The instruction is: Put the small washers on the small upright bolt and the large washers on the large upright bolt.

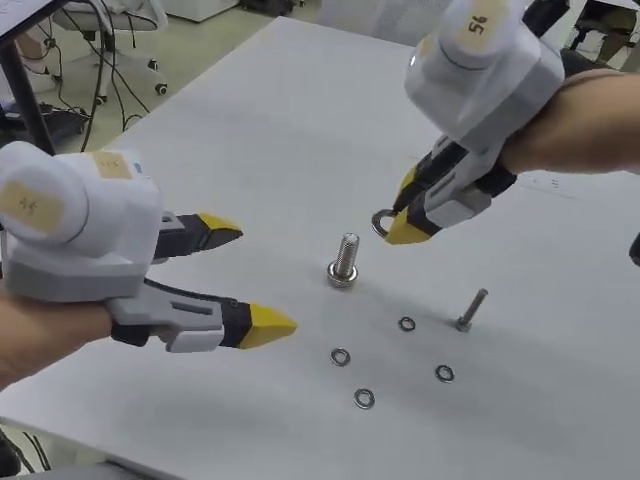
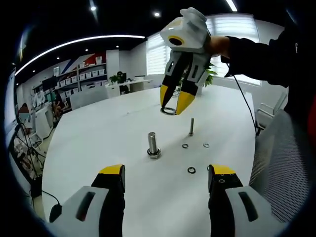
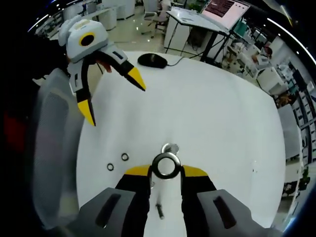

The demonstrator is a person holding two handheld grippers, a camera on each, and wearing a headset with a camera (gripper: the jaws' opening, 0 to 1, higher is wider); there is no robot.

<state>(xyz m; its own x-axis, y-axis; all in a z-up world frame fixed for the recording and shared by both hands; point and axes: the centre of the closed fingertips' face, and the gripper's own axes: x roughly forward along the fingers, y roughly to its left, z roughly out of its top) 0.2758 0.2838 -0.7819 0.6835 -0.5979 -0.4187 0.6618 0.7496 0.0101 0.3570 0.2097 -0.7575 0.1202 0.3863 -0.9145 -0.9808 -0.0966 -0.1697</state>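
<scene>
washer (image 3: 166, 154): large shiny steel ring | right tool (image 3: 166, 172) pinching it | left tool (image 1: 258, 277) spread wide

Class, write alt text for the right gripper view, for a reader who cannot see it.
The right gripper holds a large washer between its jaws, with the large upright bolt beyond it on a white table. The left gripper hangs open at upper left.

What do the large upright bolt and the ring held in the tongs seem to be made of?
The large silver upright bolt looks like steel: bright grey, with glints on its threads. The large round silver washer, clamped in the right tongs, seems similar polished metal, since its rim reflects light. Any plating cannot be told.
</scene>
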